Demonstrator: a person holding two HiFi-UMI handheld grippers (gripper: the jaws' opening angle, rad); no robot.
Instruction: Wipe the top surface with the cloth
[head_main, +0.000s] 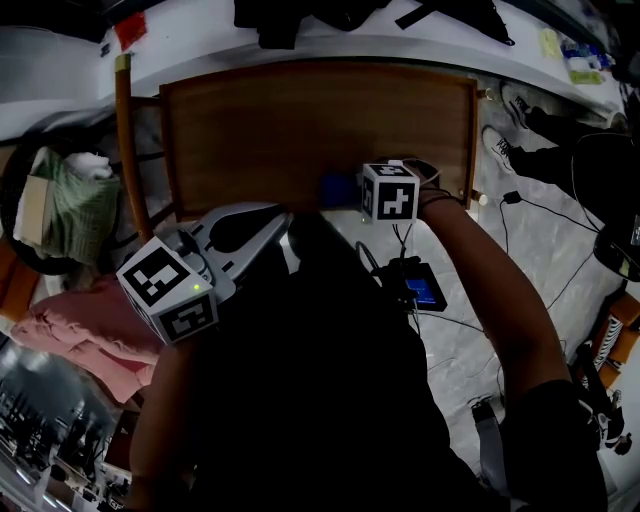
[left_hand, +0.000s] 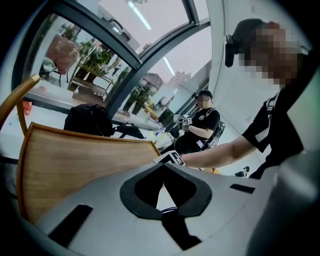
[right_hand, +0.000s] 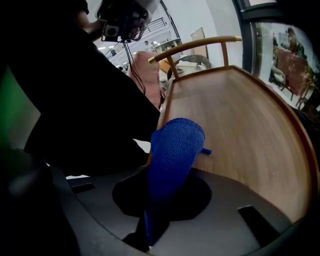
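Observation:
A brown wooden top (head_main: 300, 130) with a raised rim fills the middle of the head view. My right gripper (head_main: 352, 196) is over its near edge, shut on a blue cloth (head_main: 336, 188). In the right gripper view the blue cloth (right_hand: 175, 150) sticks out between the jaws of the right gripper (right_hand: 162, 205), and its tip lies by the near left edge of the wooden top (right_hand: 240, 125). My left gripper (head_main: 282, 228) hovers off the top's near left corner, shut and holding nothing. The left gripper (left_hand: 163, 186) looks across the wooden top (left_hand: 75, 160).
An orange wooden rail (head_main: 122, 130) runs along the top's left side. A basket with green fabric (head_main: 65, 200) and a pink cloth (head_main: 80, 340) lie at left. A blue device with cables (head_main: 422, 290) is on the floor at right. Another person's shoes (head_main: 510, 110) are far right.

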